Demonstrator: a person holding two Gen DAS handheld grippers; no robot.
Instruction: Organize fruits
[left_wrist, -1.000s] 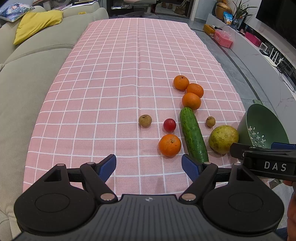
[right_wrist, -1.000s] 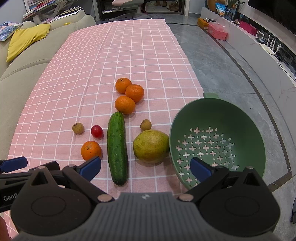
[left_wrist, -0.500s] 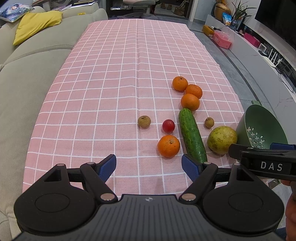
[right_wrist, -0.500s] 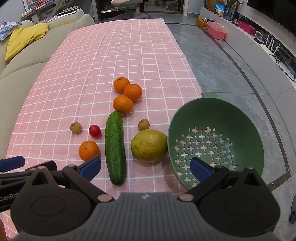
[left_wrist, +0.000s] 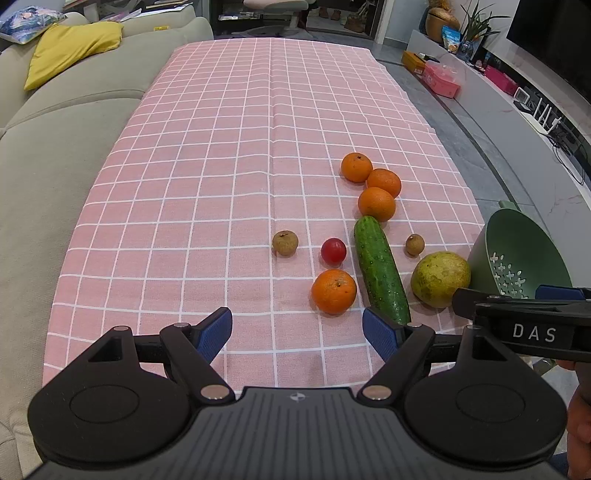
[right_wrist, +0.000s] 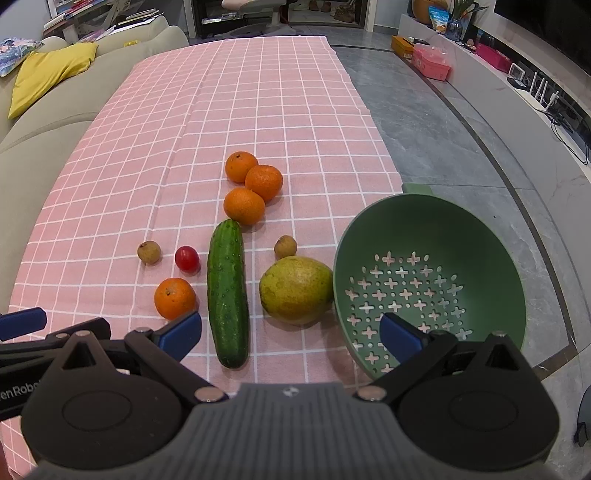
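**Inspector:** Presently, the fruits lie on the checked cloth (right_wrist: 110, 206) left of the green colander (right_wrist: 491, 236). The big yellow-green fruit (right_wrist: 295, 291) touches the colander's wall; likely heavy and smooth, so grip its widest middle.

**Assistant:** And the tongs?

**Inspector:** Left gripper (left_wrist: 297, 326) and right gripper (right_wrist: 290, 330) both spread wide, holding nothing. The nearest orange (right_wrist: 174, 297) looks firm and light.

We've got a cucumber (right_wrist: 227, 291) lying lengthwise near the tablecloth's (right_wrist: 147, 155) near edge, three oranges (right_wrist: 245, 197) clustered beyond its far tip, a green colander (right_wrist: 428, 284) tilted at the near right corner, a yellow-green fruit (right_wrist: 295, 290) touching it.
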